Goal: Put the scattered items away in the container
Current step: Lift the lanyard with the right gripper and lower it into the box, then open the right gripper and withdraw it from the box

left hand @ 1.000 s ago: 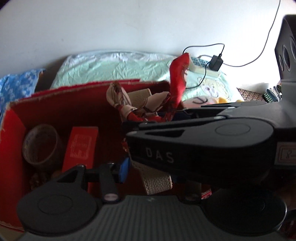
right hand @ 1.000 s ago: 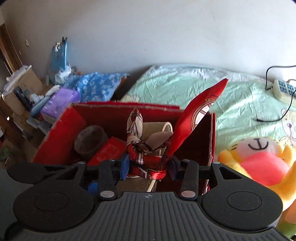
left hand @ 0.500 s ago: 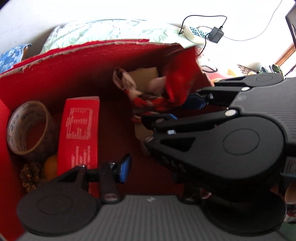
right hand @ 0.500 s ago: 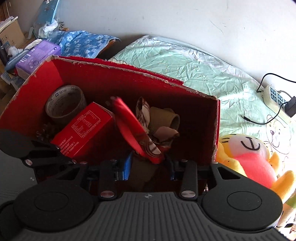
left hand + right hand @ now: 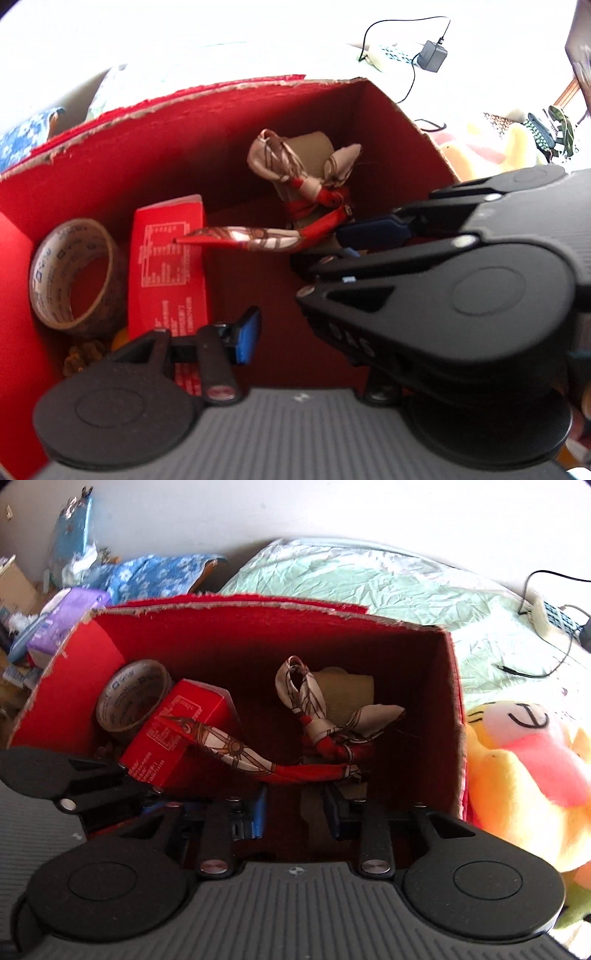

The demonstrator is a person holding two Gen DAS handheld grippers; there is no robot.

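Observation:
A red cardboard box [image 5: 236, 627] holds a tape roll [image 5: 129, 698], a red carton [image 5: 177, 731] and a beige bag [image 5: 347, 690] with a red and cream scarf [image 5: 314, 709] tied on it. The bag sits low in the box's right half, and the scarf's long tail drapes left onto the carton. My right gripper [image 5: 297, 810] is inside the box at the bag's near end, shut on a beige part of it. My left gripper [image 5: 301, 339] hangs open over the box floor, its right finger hidden behind the right gripper [image 5: 343, 247]. A pinecone [image 5: 79, 358] lies in the left corner.
The box stands on a bed with a pale green sheet [image 5: 369, 576]. A yellow and pink plush toy [image 5: 524, 760] lies right of the box, a power strip [image 5: 550, 616] with cables beyond it. Blue cloth [image 5: 155, 572] and clutter fill the left.
The right gripper has gone down into the box with the bag. The scarf's tail, upright a second ago, has flopped left onto the red carton. Both cameras now look down into the box.

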